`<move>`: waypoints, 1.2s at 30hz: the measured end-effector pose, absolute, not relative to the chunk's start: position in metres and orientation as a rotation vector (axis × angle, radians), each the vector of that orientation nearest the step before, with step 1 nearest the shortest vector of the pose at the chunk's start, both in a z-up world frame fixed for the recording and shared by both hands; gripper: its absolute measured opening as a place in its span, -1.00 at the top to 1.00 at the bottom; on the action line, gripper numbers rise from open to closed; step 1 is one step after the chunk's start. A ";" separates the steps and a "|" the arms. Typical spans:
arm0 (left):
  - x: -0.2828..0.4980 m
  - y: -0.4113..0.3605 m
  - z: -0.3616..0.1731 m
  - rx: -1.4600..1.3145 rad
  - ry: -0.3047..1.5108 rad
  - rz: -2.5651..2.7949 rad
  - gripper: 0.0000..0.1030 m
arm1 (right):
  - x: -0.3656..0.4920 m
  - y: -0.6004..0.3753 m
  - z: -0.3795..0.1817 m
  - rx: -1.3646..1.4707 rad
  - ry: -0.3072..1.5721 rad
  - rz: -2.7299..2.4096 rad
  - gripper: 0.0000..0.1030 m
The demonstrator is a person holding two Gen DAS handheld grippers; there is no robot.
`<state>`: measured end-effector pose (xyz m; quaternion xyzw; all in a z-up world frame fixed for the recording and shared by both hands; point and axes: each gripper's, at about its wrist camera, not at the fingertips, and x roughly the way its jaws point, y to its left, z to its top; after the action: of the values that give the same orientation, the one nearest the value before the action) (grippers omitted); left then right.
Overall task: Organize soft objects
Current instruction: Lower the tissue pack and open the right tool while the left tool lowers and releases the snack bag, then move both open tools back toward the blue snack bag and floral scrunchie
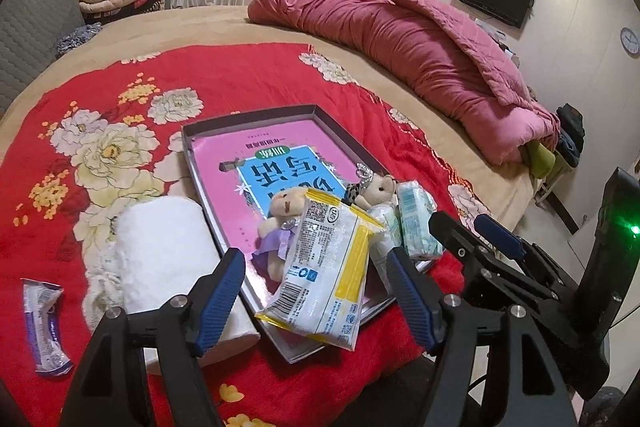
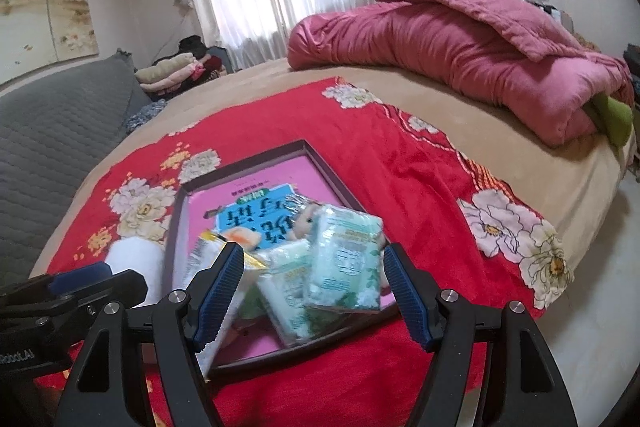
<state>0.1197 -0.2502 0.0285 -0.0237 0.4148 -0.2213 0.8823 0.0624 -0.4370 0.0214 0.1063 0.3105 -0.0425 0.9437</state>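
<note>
On the bed, a shallow dark-rimmed box tray (image 1: 328, 119) lies on the red flowered blanket (image 1: 248, 75), with a pink and blue book (image 1: 276, 167) flat on its floor. Piled in the tray's near end, toward six o'clock, are the soft things: a small teddy in a purple dress (image 1: 280, 223) at about nine o'clock of the heap, and a yellow-and-white snack packet (image 1: 332, 267) leaning over it and sticking out past the tray's near rim. A second little teddy (image 1: 380, 189) sits at about one o'clock, and two pale green tissue packs (image 1: 416, 223) lie at three o'clock, one overlapping the other.

Outside the tray, touching its nine o'clock edge, lies a rolled white towel (image 1: 168, 251). Well apart from it, further toward nine o'clock on the blanket, is a crumpled purple-and-white wrapper (image 1: 44, 327).

The left gripper (image 1: 316, 291) hangs over the packet with jaws spread, nothing between the pads. The right gripper (image 2: 316, 287) hangs over the tissue packs (image 2: 344, 263), jaws likewise apart and gripping nothing.

A rolled pink quilt (image 1: 400, 47) lies toward one o'clock, far from the tray.
</note>
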 end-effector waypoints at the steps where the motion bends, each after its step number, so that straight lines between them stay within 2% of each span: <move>1: 0.118 -0.248 0.030 -0.051 0.859 -0.459 -0.41 | 0.062 -0.433 0.023 0.208 0.630 -0.081 -0.43; 26: 0.084 -0.138 0.061 -0.167 0.775 -0.333 -0.41 | 0.041 -0.319 0.073 -0.006 0.563 0.095 -0.46; 36: 0.078 -0.050 0.031 -0.240 0.833 -0.144 -0.41 | 0.045 -0.252 0.065 -0.166 0.620 0.235 -0.49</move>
<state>0.0780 -0.0498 0.0310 -0.1160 0.4032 -0.0695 0.9050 0.0448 -0.2517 0.0648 -0.0813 0.3040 0.1153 0.9422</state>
